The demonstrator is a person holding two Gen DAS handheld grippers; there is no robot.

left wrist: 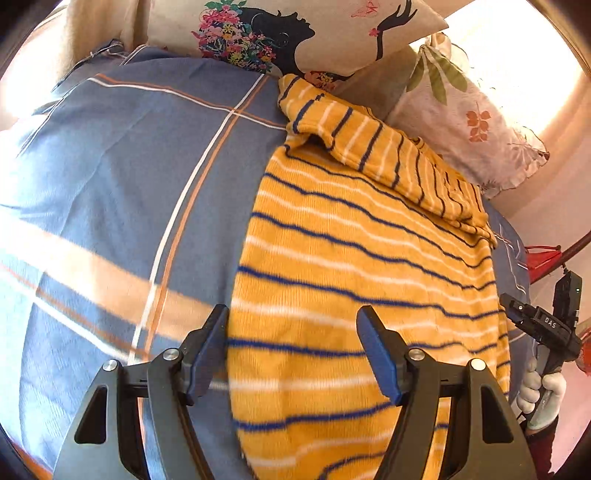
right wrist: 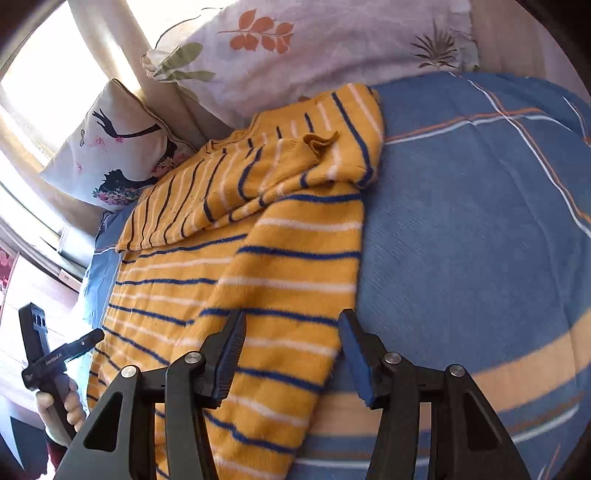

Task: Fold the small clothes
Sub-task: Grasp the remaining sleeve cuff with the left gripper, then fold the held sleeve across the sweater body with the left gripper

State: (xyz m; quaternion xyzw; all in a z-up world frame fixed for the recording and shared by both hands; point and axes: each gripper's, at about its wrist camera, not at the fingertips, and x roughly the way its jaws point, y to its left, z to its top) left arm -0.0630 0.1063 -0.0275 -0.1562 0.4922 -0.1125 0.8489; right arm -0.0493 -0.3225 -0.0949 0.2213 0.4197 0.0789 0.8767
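Yellow knit: my left gripper [left wrist: 291, 347] hangs just above the near hem of the striped sweater [left wrist: 351, 266], jaws spread wide, nothing between them.
Left pads: the blue pad [left wrist: 376, 350] on the right finger is over the knit; the other finger sits at the sweater's left edge, over the bedsheet [left wrist: 122, 177].
Right gripper [right wrist: 291, 354]: I see its fingers parted just as wide, empty, above the sweater's near right edge.
Sweater: it lies flat on the blue checked bedsheet, navy and white stripes running across, with the top part and a sleeve [right wrist: 332, 147] folded down over the body.
Other hand: in the left view my white-gloved right hand [left wrist: 539, 391] grips its handle off the sweater's right side; the right view shows my bare left hand [right wrist: 62, 402] on the other handle.
Far end: a silhouette-print cushion [left wrist: 295, 33] and a leaf-print pillow [right wrist: 314, 48] rest beyond the sweater's folded top.
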